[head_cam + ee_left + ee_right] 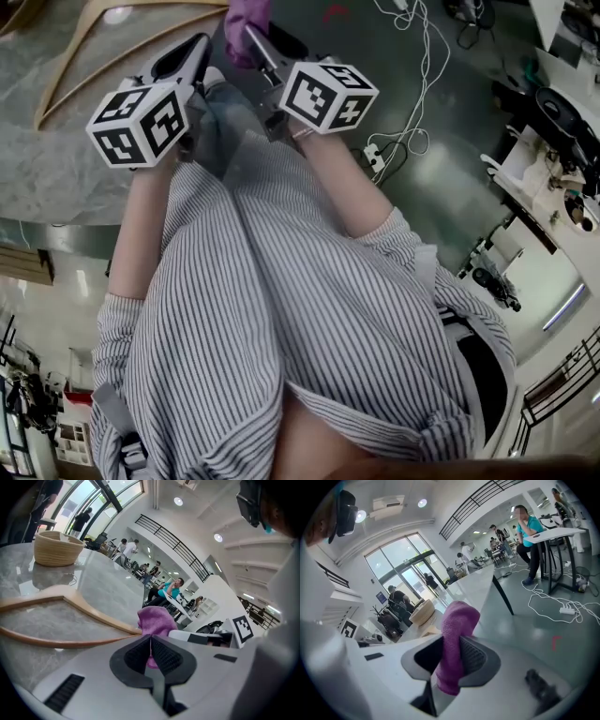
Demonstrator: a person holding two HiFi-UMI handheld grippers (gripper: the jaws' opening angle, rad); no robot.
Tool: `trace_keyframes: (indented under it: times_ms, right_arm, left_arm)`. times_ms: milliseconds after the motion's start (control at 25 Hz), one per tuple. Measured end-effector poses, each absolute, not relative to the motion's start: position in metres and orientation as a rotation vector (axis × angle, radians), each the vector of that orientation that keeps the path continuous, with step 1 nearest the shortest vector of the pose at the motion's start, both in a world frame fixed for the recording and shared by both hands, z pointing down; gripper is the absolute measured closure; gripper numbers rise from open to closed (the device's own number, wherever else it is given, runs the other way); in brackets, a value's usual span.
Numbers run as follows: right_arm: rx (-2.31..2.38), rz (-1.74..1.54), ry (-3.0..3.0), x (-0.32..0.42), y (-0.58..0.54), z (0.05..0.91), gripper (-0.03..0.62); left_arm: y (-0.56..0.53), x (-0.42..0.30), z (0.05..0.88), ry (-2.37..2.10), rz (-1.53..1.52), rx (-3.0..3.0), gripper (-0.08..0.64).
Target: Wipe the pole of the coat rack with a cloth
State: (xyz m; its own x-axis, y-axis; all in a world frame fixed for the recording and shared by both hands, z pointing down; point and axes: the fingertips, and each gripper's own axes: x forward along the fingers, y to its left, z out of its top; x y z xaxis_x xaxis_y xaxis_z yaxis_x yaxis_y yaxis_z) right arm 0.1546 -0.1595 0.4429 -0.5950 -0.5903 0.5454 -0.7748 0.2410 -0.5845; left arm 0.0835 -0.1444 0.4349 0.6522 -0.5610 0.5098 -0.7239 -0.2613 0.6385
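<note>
Right gripper (451, 654) pinches purple cloth (459, 620); left gripper (151, 644) pressed together, empty. Pick-up looks done; next, find the pole, unseen.

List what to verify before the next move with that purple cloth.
1. Right gripper has a firm hold: ok, shut on the purple cloth, with a thick fold between its jaws.
2. Left gripper holds the same cloth: ok, though only a thin edge shows between its jaws.
3. Coat rack pole located: not ok, no view shows it.
4. Cloth clear of the wooden hanger on the marble table: cannot tell; in the left gripper view they overlap.
5. Cloth spread for wiping: not ok, it is bunched.
</note>
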Motion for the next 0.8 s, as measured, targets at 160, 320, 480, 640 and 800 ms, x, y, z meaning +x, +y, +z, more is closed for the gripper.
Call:
trace_keyframes:
  times_ms: [160,320,480,640,800]
  right_arm:
    - [1.241,1.222,-2.354,0.137,-0.163,0.423,0.486]
    - [1.166,1.217,-2.429,0.117,-0.162,0.400,0.486]
    - [1.080,1.186,-2.522,0.096,-0.168,0.368,0.486]
    - [0.966,1.104,-2.608,0.075,-0.165,0.340,0.486]
    - [0.877,1.068,-2.641,0.049,-0.156,0.330,0.486]
  left_arm:
    - [-0.139,0.064,0.423,-1.044,0.207,1.950,0.545]
    - [-0.129,0.048,0.405,-1.100,0.172,1.950,0.545]
    - [-0.126,0.035,0.376,-1.169,0.138,1.973,0.545]
    - [-0.121,0.017,0.349,-1.273,0.079,1.981,0.545]
    - [-0.117,-0.010,0.334,-1.336,0.042,1.996,0.545]
